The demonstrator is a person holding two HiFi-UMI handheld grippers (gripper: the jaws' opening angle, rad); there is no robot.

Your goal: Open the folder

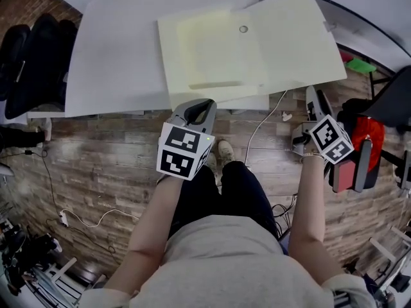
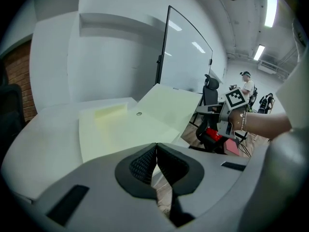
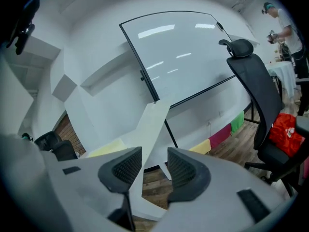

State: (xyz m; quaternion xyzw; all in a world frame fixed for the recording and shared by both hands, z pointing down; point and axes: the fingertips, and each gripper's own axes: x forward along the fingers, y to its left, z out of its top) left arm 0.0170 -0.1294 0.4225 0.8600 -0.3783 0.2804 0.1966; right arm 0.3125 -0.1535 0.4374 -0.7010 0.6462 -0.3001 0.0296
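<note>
A pale yellow folder (image 1: 215, 59) lies open on the white table (image 1: 115, 56). Its cover flap (image 1: 295, 37) is spread to the right, slanting up past the table's edge, with a small round snap (image 1: 243, 29) near the fold. My left gripper (image 1: 204, 104) hovers at the table's front edge just before the folder (image 2: 120, 129), jaws shut with nothing between them. My right gripper (image 1: 313, 96) hangs over the floor, right of the table and apart from the flap. Its jaws stand open and empty, and the flap (image 3: 153, 122) shows beyond the gap.
A black chair (image 1: 32, 56) stands left of the table. Another chair with red things (image 1: 369, 140) on it is close to my right hand. Cables (image 1: 96, 220) trail over the wooden floor. A whiteboard (image 3: 178, 52) stands behind the table, and a person (image 2: 247, 86) is far off.
</note>
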